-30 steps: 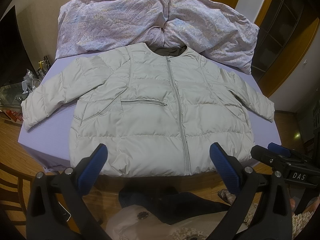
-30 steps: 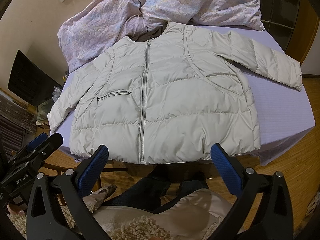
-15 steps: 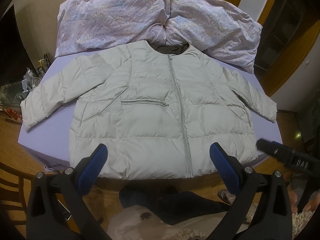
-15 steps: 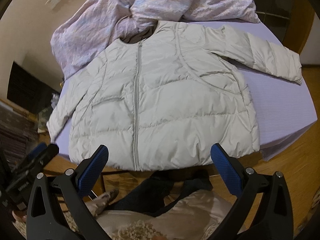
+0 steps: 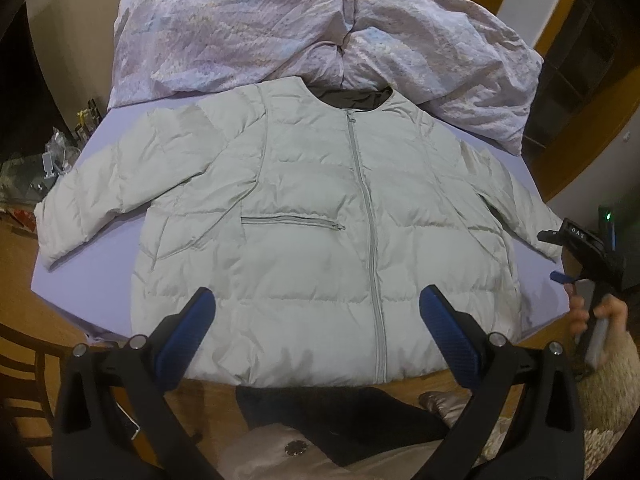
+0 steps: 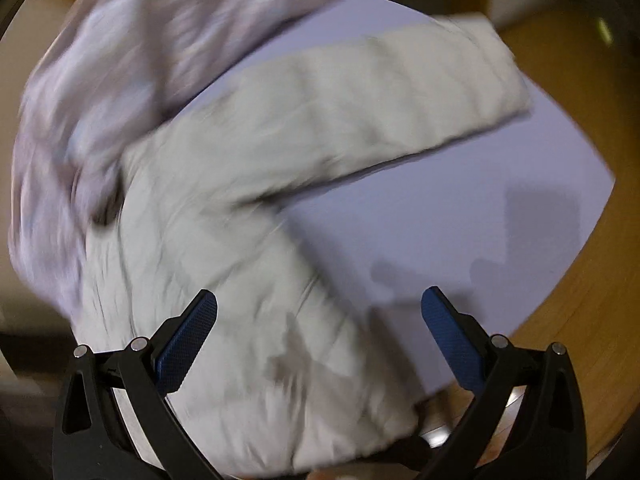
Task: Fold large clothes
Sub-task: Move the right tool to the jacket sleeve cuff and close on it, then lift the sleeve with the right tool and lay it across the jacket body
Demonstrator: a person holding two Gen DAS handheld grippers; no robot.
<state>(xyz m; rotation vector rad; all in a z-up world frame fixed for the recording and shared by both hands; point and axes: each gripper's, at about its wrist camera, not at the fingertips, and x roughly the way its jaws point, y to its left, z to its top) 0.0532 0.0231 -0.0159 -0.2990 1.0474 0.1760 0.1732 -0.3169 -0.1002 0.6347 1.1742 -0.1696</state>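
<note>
Though flat, jacket (image 5: 320, 216) collar-away, sleeves sideways

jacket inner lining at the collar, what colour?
Dark brown-grey lining, against the pale grey-green jacket shell. Clearest in the left wrist view.

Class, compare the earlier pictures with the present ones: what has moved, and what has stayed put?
The right gripper swung out toward the jacket's right sleeve, jaws open, gripping nothing. The left gripper stayed open at the hem; the puffer jacket still lies flat.
</note>
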